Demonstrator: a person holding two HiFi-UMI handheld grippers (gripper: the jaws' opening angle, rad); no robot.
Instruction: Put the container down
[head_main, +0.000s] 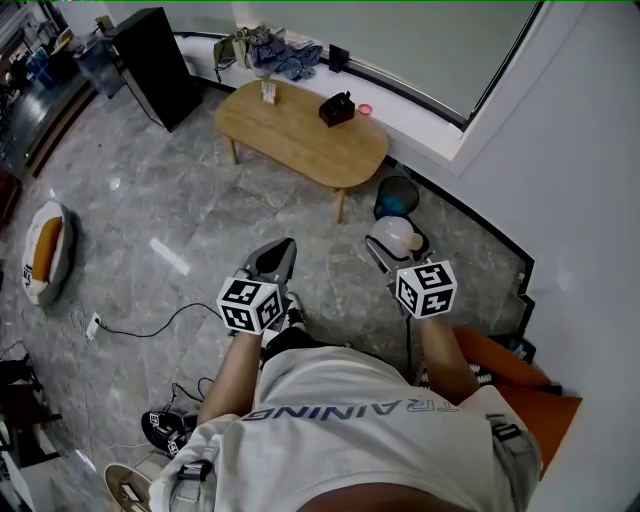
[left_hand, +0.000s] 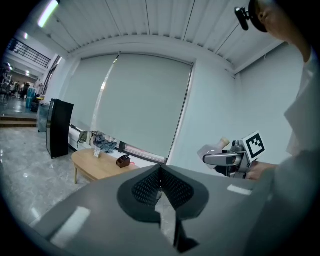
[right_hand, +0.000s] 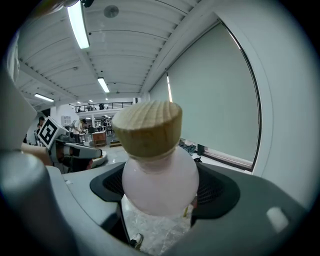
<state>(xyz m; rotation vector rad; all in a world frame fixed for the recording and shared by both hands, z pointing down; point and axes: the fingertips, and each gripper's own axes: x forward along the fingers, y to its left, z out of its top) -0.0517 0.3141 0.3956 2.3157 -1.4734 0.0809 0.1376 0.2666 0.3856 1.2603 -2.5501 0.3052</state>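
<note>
The container (head_main: 398, 237) is a pale pink, round-bodied bottle with a wooden stopper (right_hand: 148, 127). My right gripper (head_main: 392, 243) is shut on it, held over the floor near the wall, and its pads press on both sides of the body (right_hand: 159, 182). In the left gripper view the container (left_hand: 214, 150) shows at the right, in the right gripper (left_hand: 226, 159). My left gripper (head_main: 278, 252) is beside it at about the same height. Its jaws meet at the tip (left_hand: 161, 171) with nothing between them.
A low wooden table (head_main: 300, 135) stands ahead with a black box (head_main: 337, 108) and a small stand (head_main: 268, 92) on it. A dark round bin (head_main: 397, 194) sits just beyond the right gripper. A black cabinet (head_main: 155, 65), a floor cushion (head_main: 45, 250) and a cable (head_main: 150, 325) lie to the left.
</note>
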